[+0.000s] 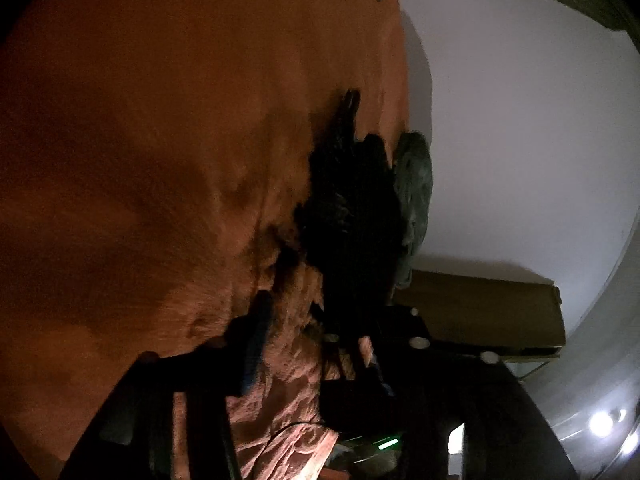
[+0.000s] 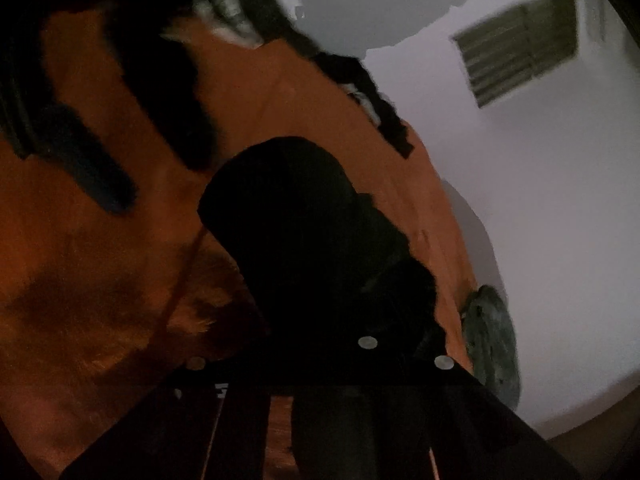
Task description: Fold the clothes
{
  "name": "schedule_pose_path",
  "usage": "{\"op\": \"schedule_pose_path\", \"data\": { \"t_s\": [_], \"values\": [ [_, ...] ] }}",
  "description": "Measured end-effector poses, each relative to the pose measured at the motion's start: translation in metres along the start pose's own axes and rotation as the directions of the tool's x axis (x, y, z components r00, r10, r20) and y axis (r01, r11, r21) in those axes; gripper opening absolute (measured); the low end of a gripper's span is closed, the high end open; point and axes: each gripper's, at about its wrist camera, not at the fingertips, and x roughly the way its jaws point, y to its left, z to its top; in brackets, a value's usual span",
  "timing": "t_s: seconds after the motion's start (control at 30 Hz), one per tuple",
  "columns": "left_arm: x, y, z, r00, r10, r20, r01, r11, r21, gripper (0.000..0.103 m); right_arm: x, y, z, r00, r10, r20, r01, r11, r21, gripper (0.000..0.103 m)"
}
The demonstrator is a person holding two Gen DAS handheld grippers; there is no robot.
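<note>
**Dim room, orange bed, dark garment in the grip**

A pale wall point(image 1: 520, 140) backs a bed covered by an orange blanket point(image 1: 160, 120), and the light is poor. A black garment point(image 2: 304, 240) lies bunched near the bed's wall-side edge, with a crumpled green cloth point(image 1: 414, 184) just beside it at that edge. More dark clothes point(image 2: 160, 92) sprawl toward the far end of the bed.

The right gripper point(image 2: 320, 392) has its fingers together, apparently clamped on the black garment, though the gloom hides the contact. The left gripper point(image 1: 304, 344) has its fingers apart, blanket folds between them, gripping nothing.

This looks like the start of a fold: one corner lifted. Next, the left fingers need a second hold on the garment. No container can be made out.
</note>
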Motion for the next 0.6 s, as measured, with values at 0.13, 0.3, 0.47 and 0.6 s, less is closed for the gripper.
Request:
{"op": "schedule_pose_path", "data": {
  "t_s": [0.13,0.3,0.47,0.6],
  "values": [
    [-0.011,-0.004,0.004,0.999,0.031,0.037,-0.033,0.998,0.053,0.052,-0.02,-0.058,0.02,0.998,0.062,0.009,-0.062,0.988,0.141,0.006],
    [-0.001,-0.044,-0.003,0.999,0.032,0.043,-0.039,0.982,0.185,0.052,-0.039,-0.15,0.056,0.969,0.236,0.075,-0.246,0.884,0.398,0.006],
    [-0.004,-0.118,-0.012,0.998,0.004,0.059,-0.025,0.933,0.36,0.052,-0.063,-0.243,0.044,0.83,0.472,0.297,-0.531,0.508,0.677,0.006],
    [0.006,-0.167,-0.018,0.997,0.048,0.058,-0.07,0.873,0.483,0.065,-0.049,-0.29,-0.012,0.714,0.521,0.467,-0.592,0.094,0.8,0.006]
  ]
}}
